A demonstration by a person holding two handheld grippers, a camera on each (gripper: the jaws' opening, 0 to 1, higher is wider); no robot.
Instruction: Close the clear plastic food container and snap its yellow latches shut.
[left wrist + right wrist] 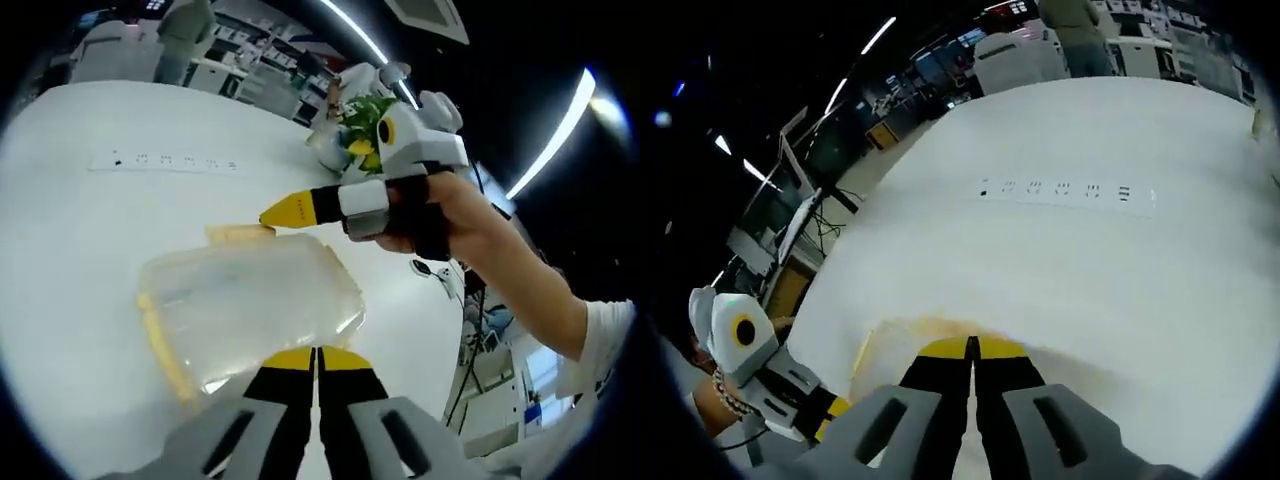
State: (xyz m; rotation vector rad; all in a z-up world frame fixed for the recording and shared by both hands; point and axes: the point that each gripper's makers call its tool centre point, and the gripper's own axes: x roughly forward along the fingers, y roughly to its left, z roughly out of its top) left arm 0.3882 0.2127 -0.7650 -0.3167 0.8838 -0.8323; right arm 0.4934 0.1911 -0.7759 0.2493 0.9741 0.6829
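- Two grippers bear on one container [250, 310], which lies lid-down-looking and cloudy on the white bench [80, 200]
- Your left gripper [317, 352] has its fingers pressed together with nothing between them, tips touching the near edge of the container; the box lies straight ahead of them
- Your right gripper [268, 214] comes in from the far side, fingers shut and empty, its yellow tip just at the yellow latch [240, 233] on the far edge
- In the right gripper view your closed fingers [972, 348] sit against a blurred yellow-edged rim; you cannot tell contact there
- The long axis runs across the left gripper view, with another yellow latch strip [165, 350] along its left end
- Judgement: your right gripper is nearer a latch, so press there first
- A power strip [165, 160] and a plant [365, 125] sit well apart
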